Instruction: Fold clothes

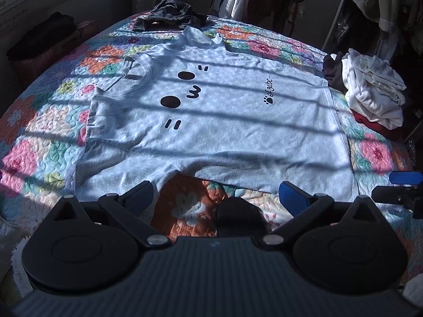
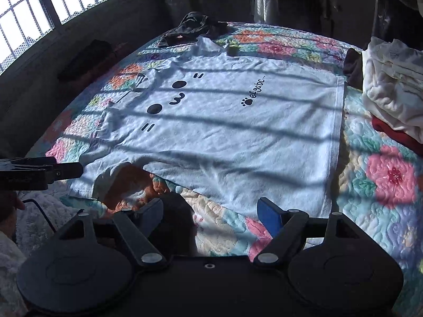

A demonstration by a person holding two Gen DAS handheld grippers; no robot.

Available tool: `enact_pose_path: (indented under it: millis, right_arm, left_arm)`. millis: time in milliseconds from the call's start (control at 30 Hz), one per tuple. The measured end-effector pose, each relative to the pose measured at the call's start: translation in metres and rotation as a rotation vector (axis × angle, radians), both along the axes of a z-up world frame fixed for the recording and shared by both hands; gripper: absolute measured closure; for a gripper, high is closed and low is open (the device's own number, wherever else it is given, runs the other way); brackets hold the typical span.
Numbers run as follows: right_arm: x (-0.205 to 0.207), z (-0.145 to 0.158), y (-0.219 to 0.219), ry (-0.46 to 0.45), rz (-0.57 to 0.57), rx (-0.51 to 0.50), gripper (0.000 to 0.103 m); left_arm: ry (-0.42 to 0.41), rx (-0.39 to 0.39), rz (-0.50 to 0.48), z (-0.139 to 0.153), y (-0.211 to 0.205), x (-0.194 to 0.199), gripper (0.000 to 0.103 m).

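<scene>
White folded pile beside T-shirt, dark garment beyond

White cotton T-shirt with black cat-face print spread flat on floral quilted bedspread, right gripper held open near its lower edge, white folded clothes stacked at right.

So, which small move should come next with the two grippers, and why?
Probably lower both onto the near edge of the white T-shirt and pinch it. It lies spread flat on the floral quilt, not yet folded, and the left gripper and right gripper are open and empty just short of that edge.
</scene>
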State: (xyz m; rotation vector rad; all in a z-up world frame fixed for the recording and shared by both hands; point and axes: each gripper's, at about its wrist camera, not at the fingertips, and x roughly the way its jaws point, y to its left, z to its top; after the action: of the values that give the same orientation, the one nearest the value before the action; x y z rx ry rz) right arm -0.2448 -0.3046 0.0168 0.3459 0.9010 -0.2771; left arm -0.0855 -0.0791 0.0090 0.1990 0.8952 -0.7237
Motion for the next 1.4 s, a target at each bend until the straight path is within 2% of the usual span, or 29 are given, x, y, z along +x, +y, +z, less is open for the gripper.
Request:
enact_pose_path:
  millis: [100, 200, 400, 633, 867, 1133, 1300, 1400]
  right_arm:
    - [0.005, 0.001, 0.007, -0.007, -0.019, -0.023, 0.020]
    - [0.010, 0.003, 0.012, -0.021, -0.034, -0.032, 0.020]
    - [0.013, 0.006, 0.025, -0.019, -0.067, -0.084, 0.020]
    - [0.010, 0.006, 0.021, -0.017, -0.099, -0.077, 0.020]
    - [0.018, 0.007, 0.015, -0.026, -0.115, -0.068, 0.019]
    - [0.021, 0.001, 0.010, -0.020, -0.133, -0.048, 0.019]
    - [0.023, 0.001, 0.009, -0.014, -0.134, -0.048, 0.019]
    - [0.024, 0.001, 0.008, -0.017, -0.123, -0.045, 0.016]
  left_arm:
    - [-0.059, 0.053, -0.022, 0.002, -0.012, -0.011, 0.000]
    - [-0.067, 0.073, -0.045, 0.003, -0.022, -0.018, 0.000]
    - [-0.078, 0.049, -0.041, 0.008, -0.024, -0.025, 0.000]
    - [-0.027, 0.034, -0.005, 0.006, -0.021, -0.017, 0.000]
    - [-0.088, 0.046, 0.025, 0.014, -0.031, -0.009, 0.000]
    - [-0.063, 0.060, 0.028, 0.006, -0.035, -0.007, 0.000]
    - [-0.042, 0.039, 0.045, 0.007, -0.029, -0.004, 0.000]
    - [-0.035, 0.025, 0.024, 0.010, -0.028, -0.003, 0.000]
